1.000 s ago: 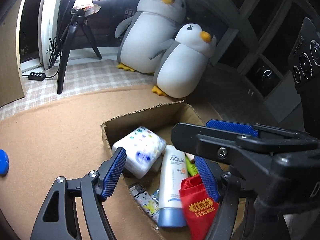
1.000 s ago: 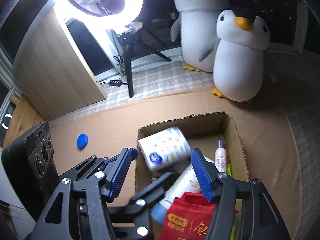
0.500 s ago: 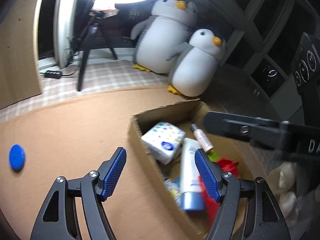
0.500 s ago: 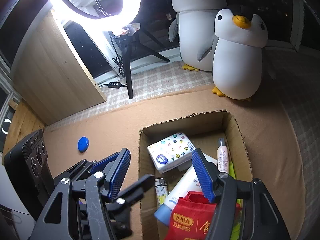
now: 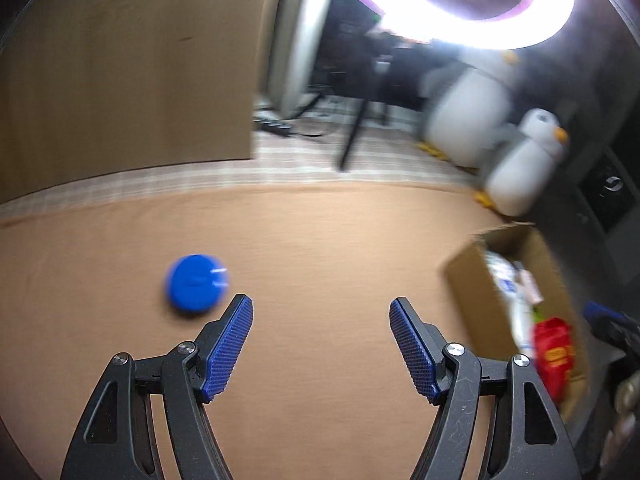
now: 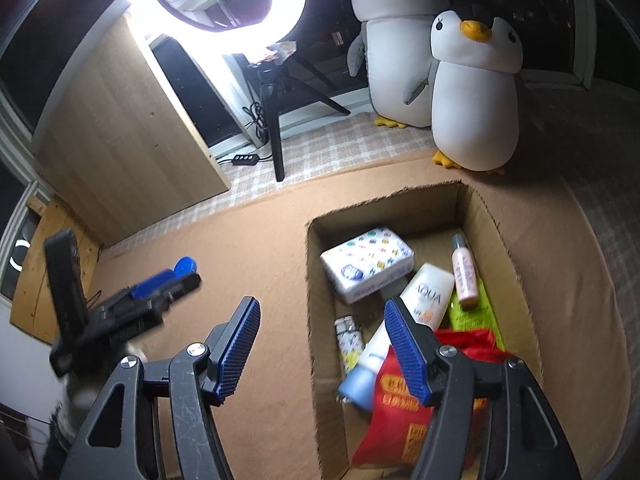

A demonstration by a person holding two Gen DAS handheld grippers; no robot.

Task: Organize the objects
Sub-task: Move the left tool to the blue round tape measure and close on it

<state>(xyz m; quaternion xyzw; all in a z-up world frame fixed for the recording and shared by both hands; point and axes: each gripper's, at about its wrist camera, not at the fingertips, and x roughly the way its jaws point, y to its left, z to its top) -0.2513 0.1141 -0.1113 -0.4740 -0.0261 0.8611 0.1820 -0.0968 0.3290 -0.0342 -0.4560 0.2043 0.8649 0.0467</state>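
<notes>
A: Blue disc (image 5: 197,282): round, flat, plain bright blue, blurred, lying alone on the tan-covered counter (image 5: 320,240), just ahead and left of the left hand-held gripper (image 5: 321,310).

B: Is it held?

A: No. The left hand-held gripper has its blue pads spread wide with nothing between them; the disc sits outside the left pad.

B: And the right hand-held gripper (image 6: 322,312)?

A: Also gaping and empty, poised over the near-left rim of the cardboard box (image 6: 500,240).

B: What's in the box?

A: A patterned tissue pack (image 6: 366,264), a white tube (image 6: 424,292), a pink bottle (image 6: 464,268), a red packet (image 6: 404,400). Two plush penguins (image 6: 472,100) stand beyond.
</notes>
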